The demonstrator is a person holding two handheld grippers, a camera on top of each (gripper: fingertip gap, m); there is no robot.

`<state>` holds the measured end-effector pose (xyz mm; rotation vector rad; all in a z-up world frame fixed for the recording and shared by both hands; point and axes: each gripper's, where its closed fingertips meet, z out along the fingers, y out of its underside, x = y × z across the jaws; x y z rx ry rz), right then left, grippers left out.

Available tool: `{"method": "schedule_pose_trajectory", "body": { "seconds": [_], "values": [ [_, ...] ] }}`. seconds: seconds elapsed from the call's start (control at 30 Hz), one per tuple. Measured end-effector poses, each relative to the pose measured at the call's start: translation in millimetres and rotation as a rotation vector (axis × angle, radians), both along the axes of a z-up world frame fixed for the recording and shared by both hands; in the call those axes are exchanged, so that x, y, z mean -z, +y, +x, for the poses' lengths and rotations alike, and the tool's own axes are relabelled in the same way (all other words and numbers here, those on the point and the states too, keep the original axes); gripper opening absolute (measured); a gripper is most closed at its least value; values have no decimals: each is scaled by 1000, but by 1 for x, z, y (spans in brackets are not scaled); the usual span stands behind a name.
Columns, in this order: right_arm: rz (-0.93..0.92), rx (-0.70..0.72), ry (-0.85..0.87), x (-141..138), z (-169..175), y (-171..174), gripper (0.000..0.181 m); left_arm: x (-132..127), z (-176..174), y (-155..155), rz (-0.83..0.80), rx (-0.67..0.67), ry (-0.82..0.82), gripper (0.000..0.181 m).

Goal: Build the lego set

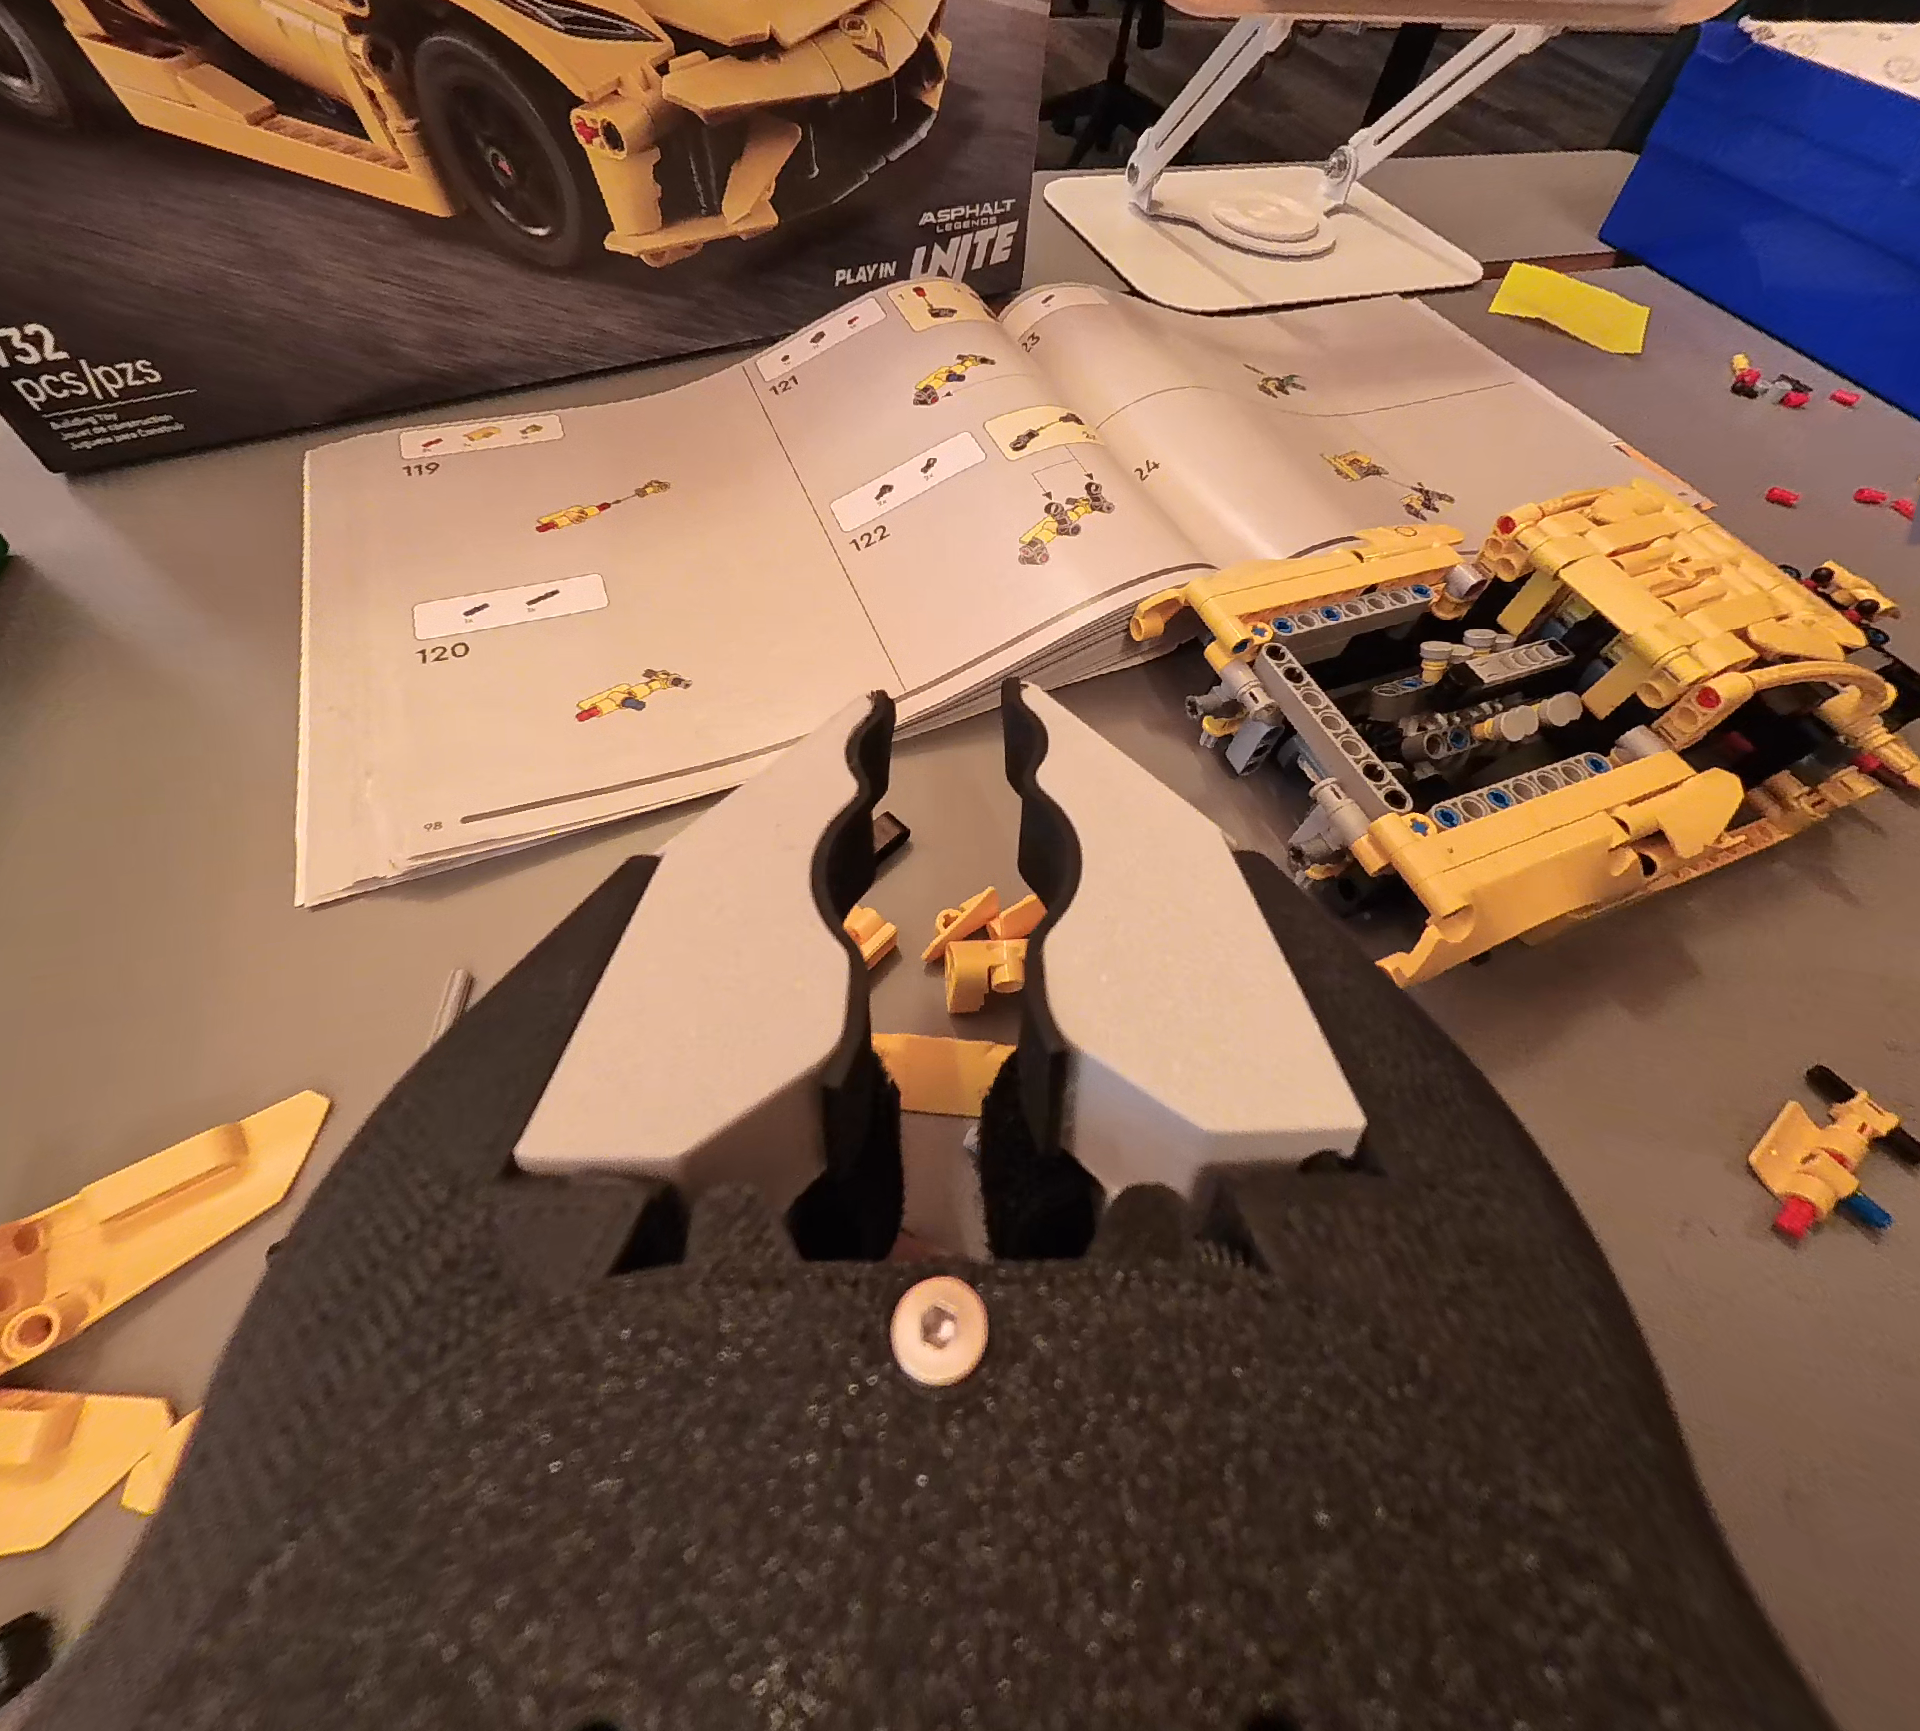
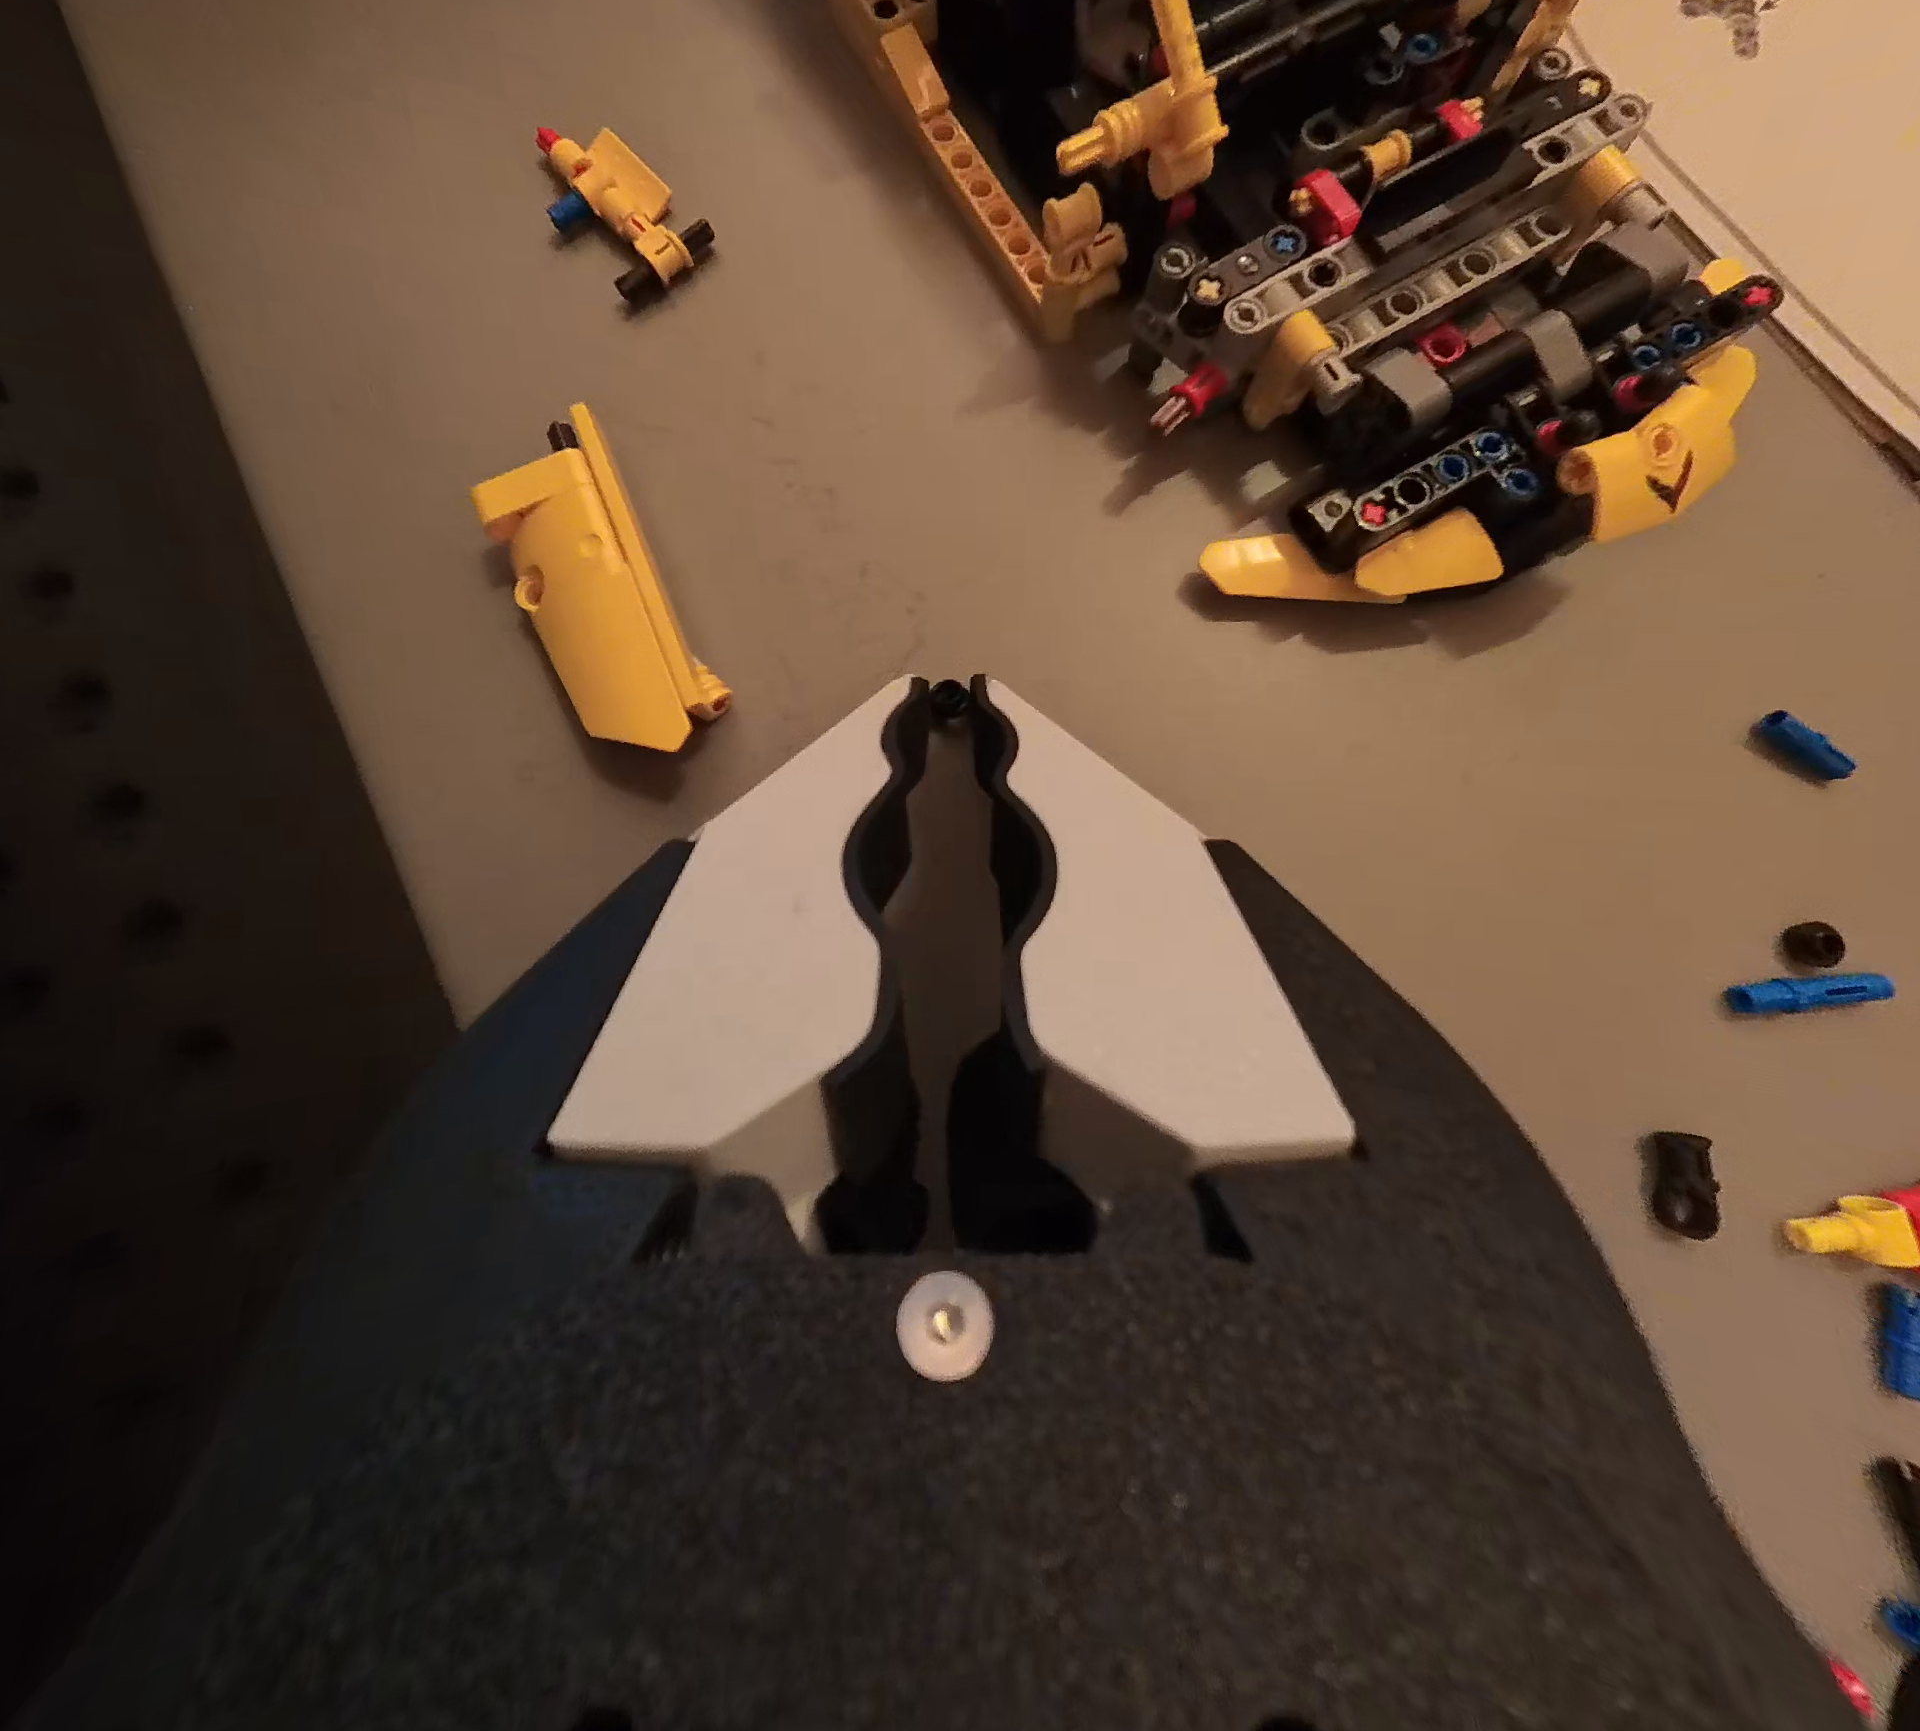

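The small black plastic connector pin (image 2: 947,697) is pinched at the very tips of the right gripper (image 2: 948,694), above bare grey tabletop (image 2: 935,455), near the half-built yellow-and-black car chassis (image 2: 1351,247). Likely fault: that shallow grip lets the pin twist or drop. The left gripper (image 1: 943,705) hangs spread and empty.

The right gripper (image 2: 947,692) pinches a small black pin (image 2: 947,697) at its fingertips above the grey table (image 2: 852,455). At one o'clock lies the half-built yellow car (image 2: 1351,227); at eleven o'clock, a yellow panel (image 2: 597,590) and, farther off, a small yellow subassembly (image 2: 623,211). At three o'clock, blue pins (image 2: 1808,992) lie scattered.
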<state>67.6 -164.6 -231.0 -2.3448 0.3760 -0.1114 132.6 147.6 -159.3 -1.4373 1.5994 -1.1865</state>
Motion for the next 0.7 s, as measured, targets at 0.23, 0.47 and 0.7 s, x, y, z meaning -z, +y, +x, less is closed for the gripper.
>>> {"method": "schedule_pose_trajectory", "body": {
  "seconds": [0.23,0.47,0.7],
  "values": [
    [58,13,14,-11,3,-5,16,0,0,0,-4,0,2,21],
    [-35,199,-84,-38,46,-88,22,2,1,-1,-7,6,9,21],
    [26,376,-89,-57,73,-145,26,3,1,-1,-10,7,15,21]
  ]
}}
